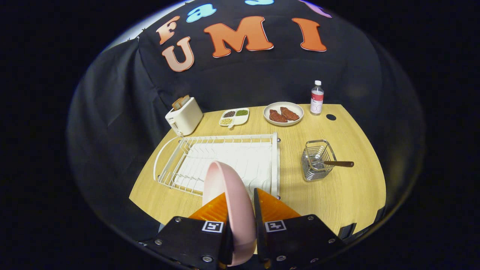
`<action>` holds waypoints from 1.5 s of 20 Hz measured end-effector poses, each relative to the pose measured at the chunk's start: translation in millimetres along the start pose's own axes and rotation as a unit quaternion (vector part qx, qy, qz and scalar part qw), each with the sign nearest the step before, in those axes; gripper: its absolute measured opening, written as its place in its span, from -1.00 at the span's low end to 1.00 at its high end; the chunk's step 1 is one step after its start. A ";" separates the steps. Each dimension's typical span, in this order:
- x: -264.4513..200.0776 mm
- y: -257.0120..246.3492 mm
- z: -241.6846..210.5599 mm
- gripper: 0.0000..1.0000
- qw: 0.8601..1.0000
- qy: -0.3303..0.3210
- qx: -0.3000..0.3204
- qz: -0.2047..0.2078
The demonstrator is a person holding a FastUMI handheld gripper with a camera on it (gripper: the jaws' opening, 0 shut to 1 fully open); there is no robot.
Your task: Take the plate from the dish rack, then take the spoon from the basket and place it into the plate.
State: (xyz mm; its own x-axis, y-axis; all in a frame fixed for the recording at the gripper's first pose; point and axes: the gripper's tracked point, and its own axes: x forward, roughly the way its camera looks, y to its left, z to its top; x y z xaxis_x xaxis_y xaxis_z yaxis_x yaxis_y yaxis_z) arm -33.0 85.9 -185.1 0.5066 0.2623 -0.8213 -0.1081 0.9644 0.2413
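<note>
My jaws are clamped on the pink plate (228, 210), which stands on edge between my orange fingers (275, 206) above the white dish rack (225, 159) on the tabletop (348, 195). The spoon (335, 163) leans in the wire basket (317, 161) beside the rack.

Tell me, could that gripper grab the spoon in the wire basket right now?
Probably not: the gripper is shut on the pink plate, so its fingers are occupied. The spoon itself sticks out of the basket unobstructed.
</note>
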 end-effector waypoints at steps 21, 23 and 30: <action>49.9 -27.5 -123.8 -0.48 0.994 0.061 0.085 0.043; 55.5 -27.7 -127.5 -0.48 0.994 0.057 0.084 0.049; 70.8 -28.8 -142.4 -0.28 0.996 0.072 0.034 0.048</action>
State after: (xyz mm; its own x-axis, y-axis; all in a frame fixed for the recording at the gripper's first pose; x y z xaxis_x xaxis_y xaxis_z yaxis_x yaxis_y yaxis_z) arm -115.9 81.4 -323.8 0.3680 0.3603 -0.8572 -0.0904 0.9314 0.3526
